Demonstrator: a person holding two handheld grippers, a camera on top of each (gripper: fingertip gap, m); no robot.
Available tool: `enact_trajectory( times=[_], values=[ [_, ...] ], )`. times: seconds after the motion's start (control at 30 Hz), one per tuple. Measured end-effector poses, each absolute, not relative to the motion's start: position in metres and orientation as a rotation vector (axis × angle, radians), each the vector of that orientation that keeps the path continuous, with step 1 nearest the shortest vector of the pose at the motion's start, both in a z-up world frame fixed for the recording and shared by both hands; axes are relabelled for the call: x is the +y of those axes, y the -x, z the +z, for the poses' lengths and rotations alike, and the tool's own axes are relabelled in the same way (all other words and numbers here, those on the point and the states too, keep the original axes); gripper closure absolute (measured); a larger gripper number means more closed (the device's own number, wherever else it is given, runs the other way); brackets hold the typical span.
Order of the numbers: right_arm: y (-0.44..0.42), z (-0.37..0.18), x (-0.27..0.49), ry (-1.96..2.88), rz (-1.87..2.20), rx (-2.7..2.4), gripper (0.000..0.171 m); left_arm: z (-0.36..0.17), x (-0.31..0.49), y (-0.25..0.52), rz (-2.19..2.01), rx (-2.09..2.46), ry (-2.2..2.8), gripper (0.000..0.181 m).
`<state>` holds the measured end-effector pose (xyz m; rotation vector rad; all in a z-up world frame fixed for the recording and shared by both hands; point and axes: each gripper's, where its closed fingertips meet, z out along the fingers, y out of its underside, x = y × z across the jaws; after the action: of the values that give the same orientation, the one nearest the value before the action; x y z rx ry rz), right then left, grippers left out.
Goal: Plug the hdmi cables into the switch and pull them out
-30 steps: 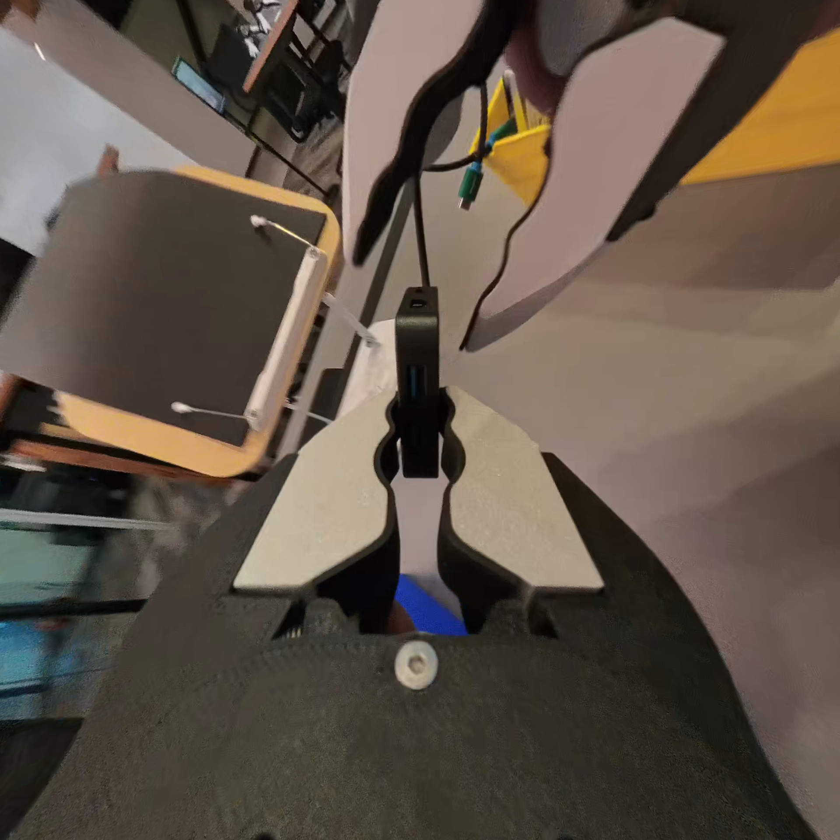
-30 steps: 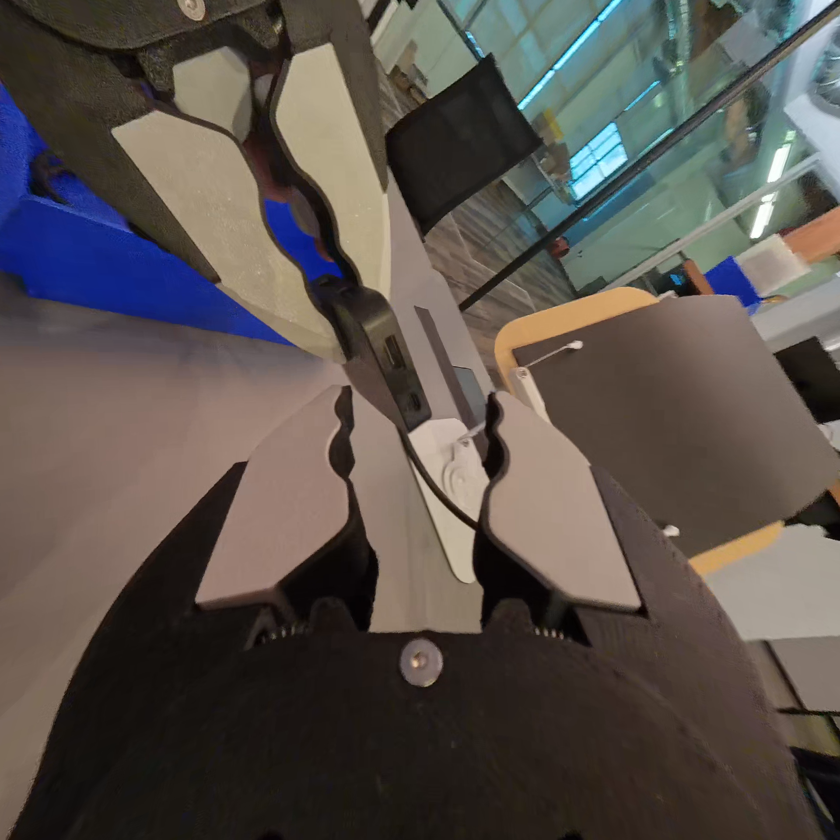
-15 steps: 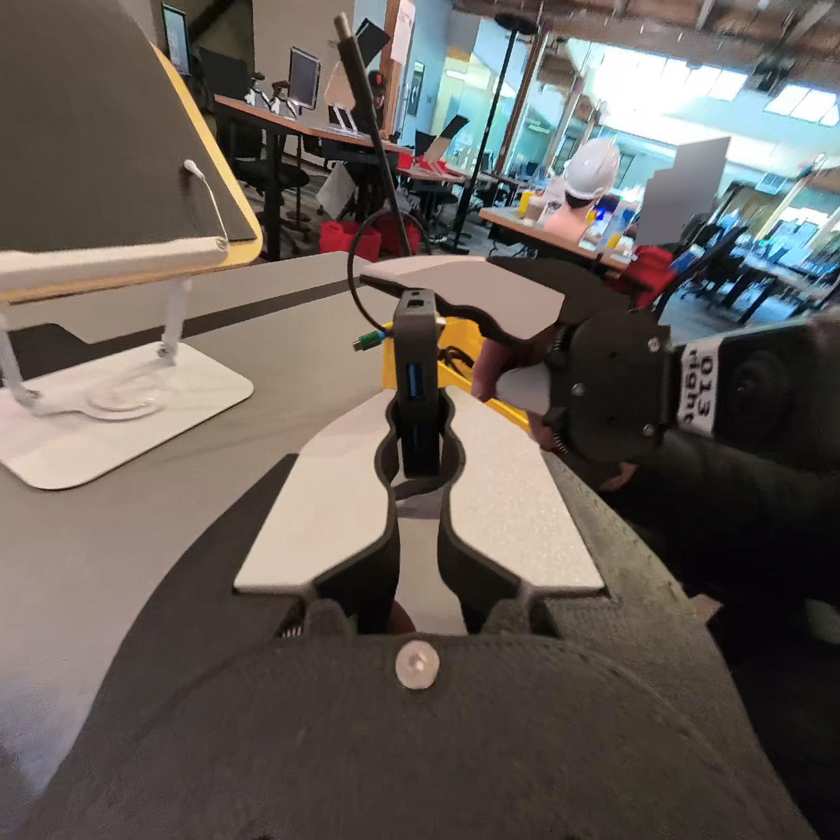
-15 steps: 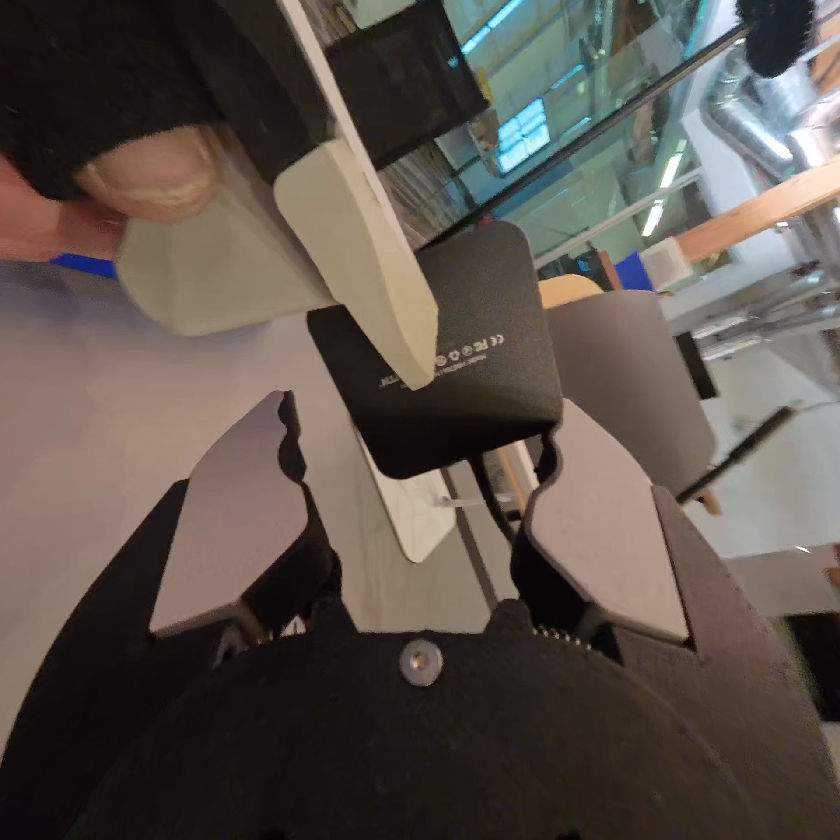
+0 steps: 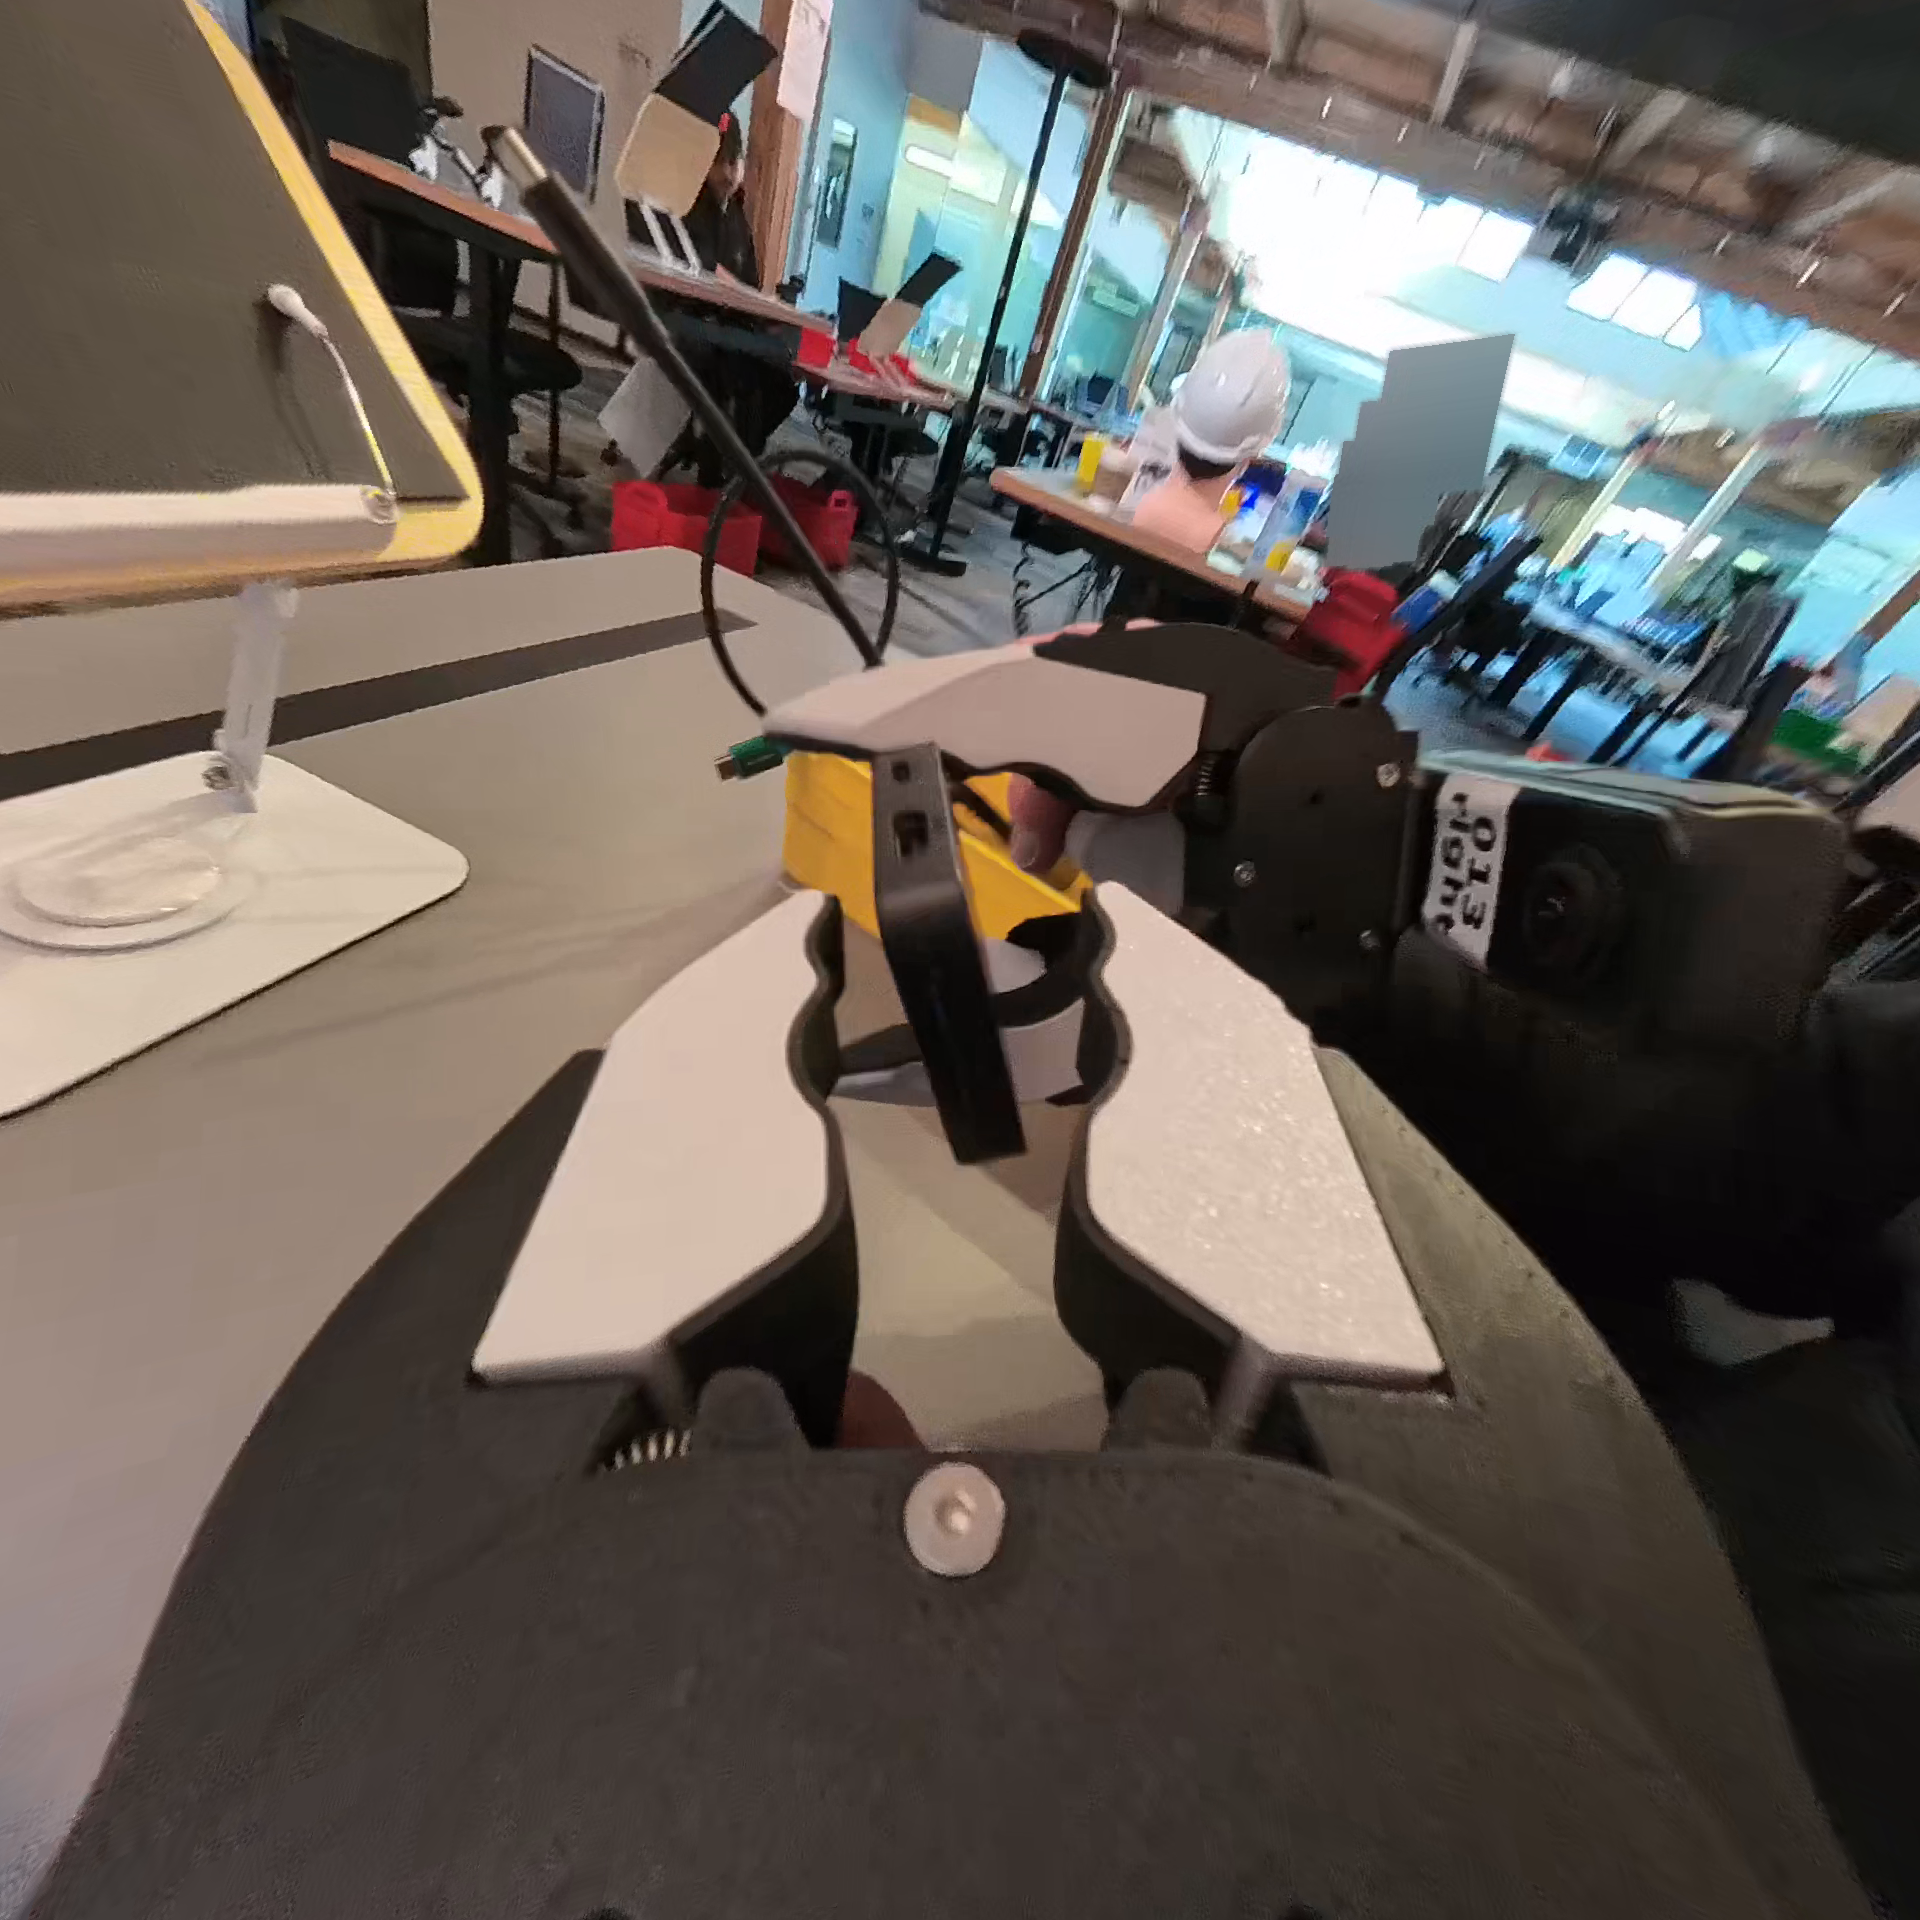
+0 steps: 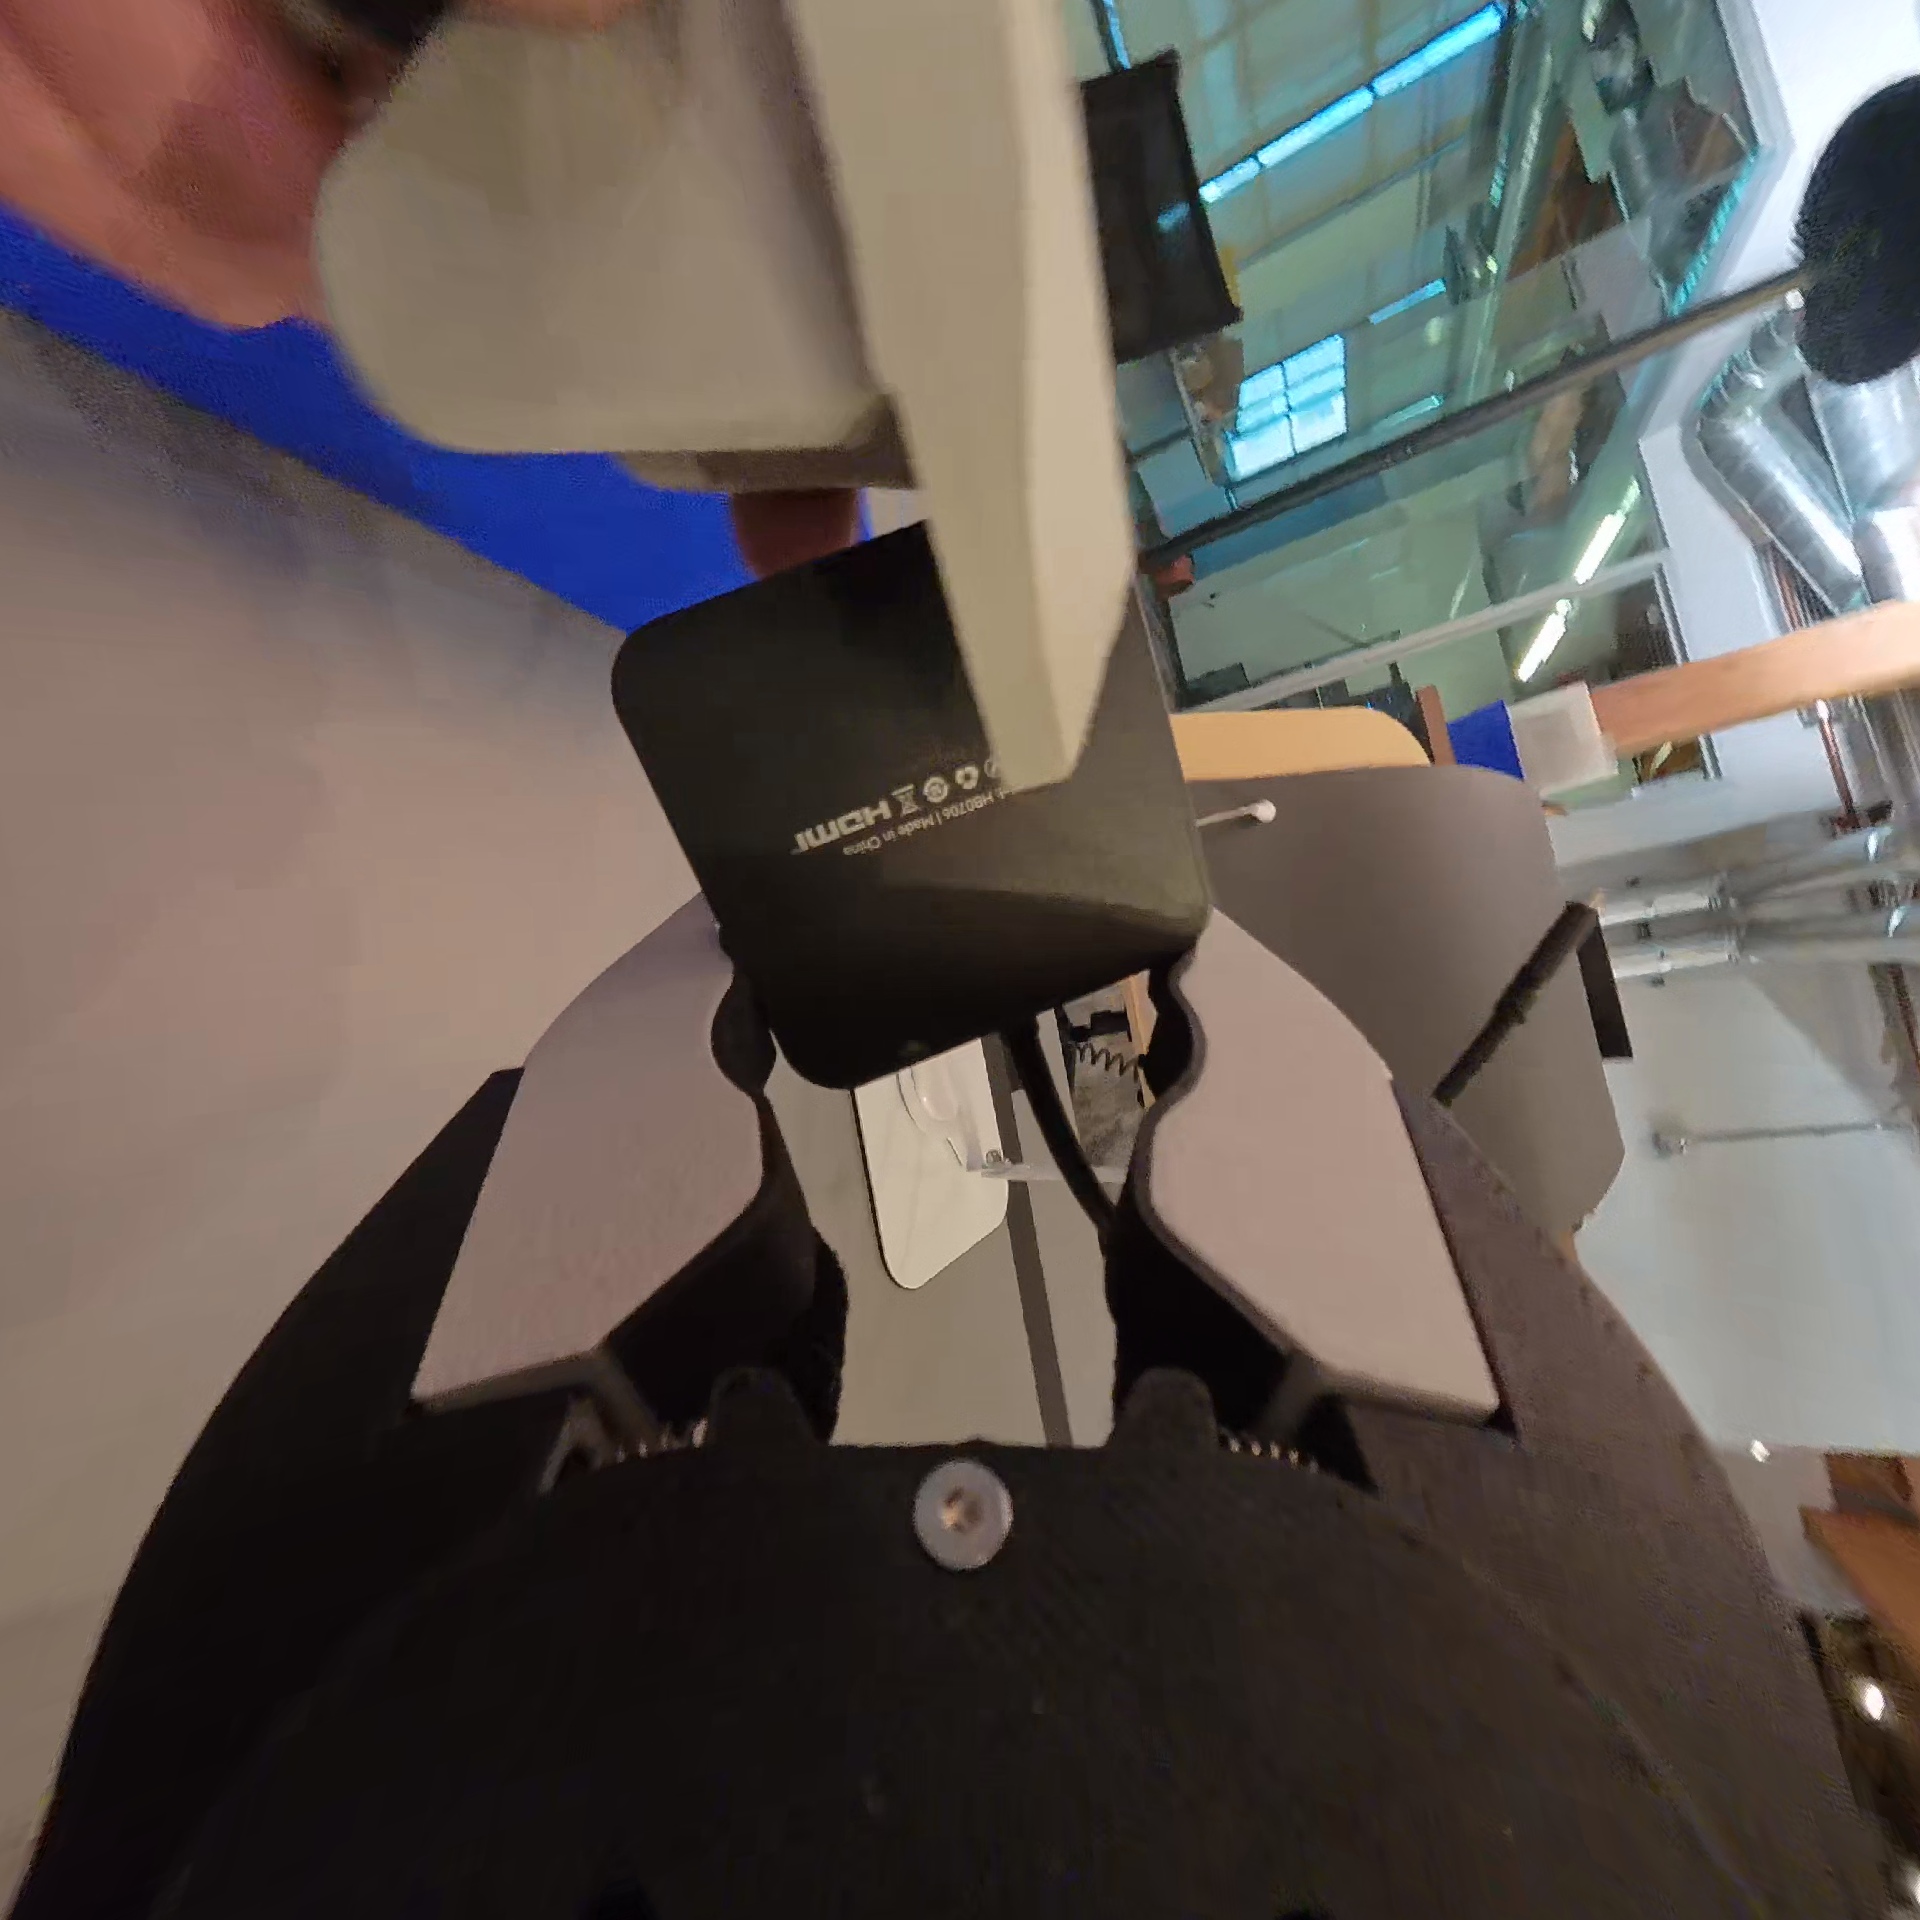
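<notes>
The black HDMI switch [image 5: 940, 987] is off the table, tilted, and stands between my left gripper's [image 5: 956, 935] open fingers without being clamped. My right gripper [image 6: 956, 966] grips the switch [image 6: 904, 831] across its edges at the cable end; in the left wrist view it [image 5: 935, 774] reaches in from the right. A left finger [image 6: 977, 416] lies over the switch's flat face. A black cable [image 5: 727, 582] loops up from the switch's far end, and a green-tipped plug [image 5: 750, 756] hangs free there. No cable plugged into the side ports is visible.
A yellow bin [image 5: 831, 831] stands on the grey table [image 5: 260, 1143] just behind the switch. A white stand base [image 5: 260, 894] holding a black, wood-edged board [image 5: 156, 260] is at the left. A black rod [image 5: 665, 343] slants up behind. Desks and people are far back. The left gripper's tips are roughly 5 cm from the right gripper's.
My left gripper has opened and let go of the switch. My right gripper has closed onto the switch's cable end, and the switch now leans to one side.
</notes>
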<state>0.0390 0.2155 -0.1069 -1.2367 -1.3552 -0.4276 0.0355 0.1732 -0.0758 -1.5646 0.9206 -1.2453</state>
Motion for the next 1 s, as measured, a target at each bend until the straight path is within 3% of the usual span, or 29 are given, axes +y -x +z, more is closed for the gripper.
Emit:
enact_trajectory(
  times=[0.03, 0.13, 0.23, 0.27, 0.47, 0.63, 0.93, 1.0],
  values=[
    [-0.037, -0.109, 0.213, 1.214, -0.433, -1.390, 0.101, -0.077, 0.175, -0.034, -1.201, 0.951, 1.572, 0.139],
    [-0.033, -0.113, 0.209, 1.164, -0.477, -1.468, 0.101, -0.085, 0.170, -0.031, -1.141, 1.059, 1.608, 0.163],
    [-0.037, -0.112, 0.213, 1.182, -0.502, -1.451, 0.101, -0.089, 0.178, -0.029, -1.125, 0.982, 1.650, 0.167],
    [-0.039, -0.109, 0.215, 1.208, -0.481, -1.405, 0.092, -0.090, 0.185, -0.027, -1.101, 0.929, 1.655, 0.167],
    [-0.034, -0.112, 0.214, 1.448, -0.129, -1.258, 0.082, -0.073, 0.211, -0.013, -1.198, 0.580, 1.586, 0.167],
    [-0.008, -0.119, 0.209, 1.602, 0.185, -1.105, 0.085, -0.068, 0.207, -0.016, -1.163, 0.513, 1.515, 0.167],
    [-0.021, -0.122, 0.215, 1.562, 0.116, -1.129, 0.093, -0.080, 0.189, -0.035, -1.116, 0.621, 1.530, 0.167],
    [-0.021, -0.125, 0.213, 1.546, 0.135, -1.187, 0.093, -0.079, 0.189, -0.035, -1.101, 0.645, 1.526, 0.158]
  ],
)
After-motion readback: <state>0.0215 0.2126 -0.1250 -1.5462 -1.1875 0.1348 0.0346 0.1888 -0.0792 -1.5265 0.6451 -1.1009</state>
